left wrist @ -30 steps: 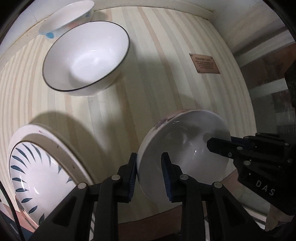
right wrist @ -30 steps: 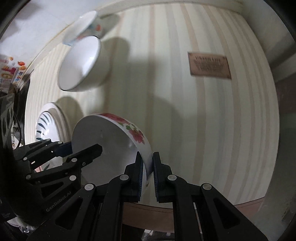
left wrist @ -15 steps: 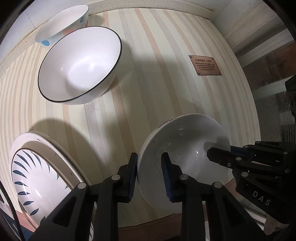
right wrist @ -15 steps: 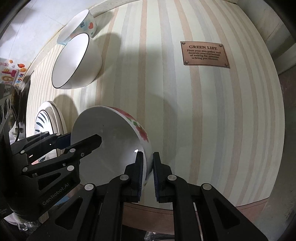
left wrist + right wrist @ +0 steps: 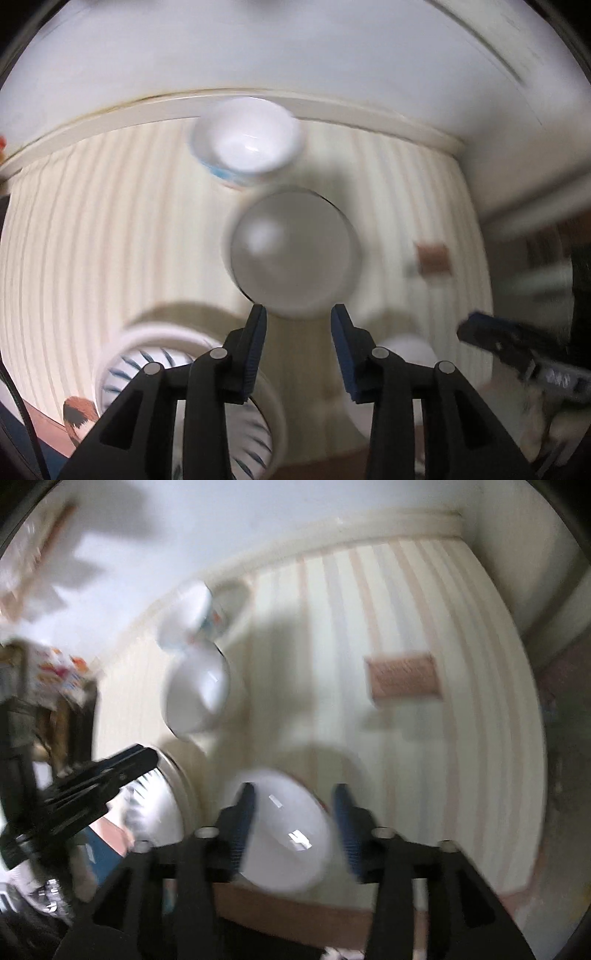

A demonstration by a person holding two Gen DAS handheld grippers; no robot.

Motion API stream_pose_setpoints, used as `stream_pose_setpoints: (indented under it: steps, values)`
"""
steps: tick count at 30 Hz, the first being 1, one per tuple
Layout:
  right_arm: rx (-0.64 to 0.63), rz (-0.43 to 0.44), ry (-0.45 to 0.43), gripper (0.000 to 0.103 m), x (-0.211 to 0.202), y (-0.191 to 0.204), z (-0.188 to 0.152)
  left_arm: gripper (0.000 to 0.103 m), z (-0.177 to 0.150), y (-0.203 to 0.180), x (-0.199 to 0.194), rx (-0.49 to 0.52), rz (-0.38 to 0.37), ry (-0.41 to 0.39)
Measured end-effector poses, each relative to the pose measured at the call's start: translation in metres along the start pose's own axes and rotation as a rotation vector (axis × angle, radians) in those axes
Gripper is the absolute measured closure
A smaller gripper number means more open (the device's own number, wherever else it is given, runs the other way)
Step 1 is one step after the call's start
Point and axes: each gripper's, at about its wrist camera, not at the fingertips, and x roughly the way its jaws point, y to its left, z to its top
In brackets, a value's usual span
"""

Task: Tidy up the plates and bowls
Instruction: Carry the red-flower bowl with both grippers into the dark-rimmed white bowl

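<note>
Both tools have let go of the flowered bowl (image 5: 284, 834) they pinched by its rim a moment ago, and their jaws have just been opening. Now the bowl sits on the striped surface (image 5: 424, 757) near its front edge, below the right tool (image 5: 291, 812), whose blue pads stand apart on either side of it without pressing on it. Seen from the left wrist, the left tool (image 5: 298, 334) is spread too, with nothing between its pads; the black-rimmed bowl (image 5: 293, 254) lies beyond its tips, and the small bowl with blue marks (image 5: 245, 142) sits further back, just beside it, near the wall. A plate with a blue leaf pattern (image 5: 155, 354) lies at the lower left, partly behind the left tool's finger. To the right on the cloth is a brown label (image 5: 404, 677). Both views are blurred, so finer detail cannot be made out.
</note>
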Motion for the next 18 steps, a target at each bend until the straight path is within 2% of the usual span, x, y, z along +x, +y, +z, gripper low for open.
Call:
stream_pose_setpoints:
  steps: [3,6,9,10,14,18]
  values:
    - [0.041,0.074,-0.013,0.051,0.028,0.014,0.022,0.069,0.026,0.021,0.023,-0.059,0.024,0.032]
    - [0.065,0.089,0.007,0.052,0.069,0.027,0.042,0.069,0.04,0.029,0.054,-0.063,0.021,0.105]
    - [0.068,0.101,0.054,0.07,0.1,0.037,0.051,0.07,0.043,0.032,0.079,-0.051,0.008,0.163]
    - [0.069,0.091,0.069,0.078,0.109,0.04,0.051,0.07,0.043,0.031,0.081,-0.05,0.0,0.161]
    - [0.043,0.024,0.053,0.084,0.117,0.049,0.048,0.071,0.041,0.026,0.08,-0.027,0.011,0.129]
    - [0.02,-0.01,0.046,0.085,0.113,0.055,0.043,0.071,0.036,0.021,0.076,-0.011,0.011,0.108]
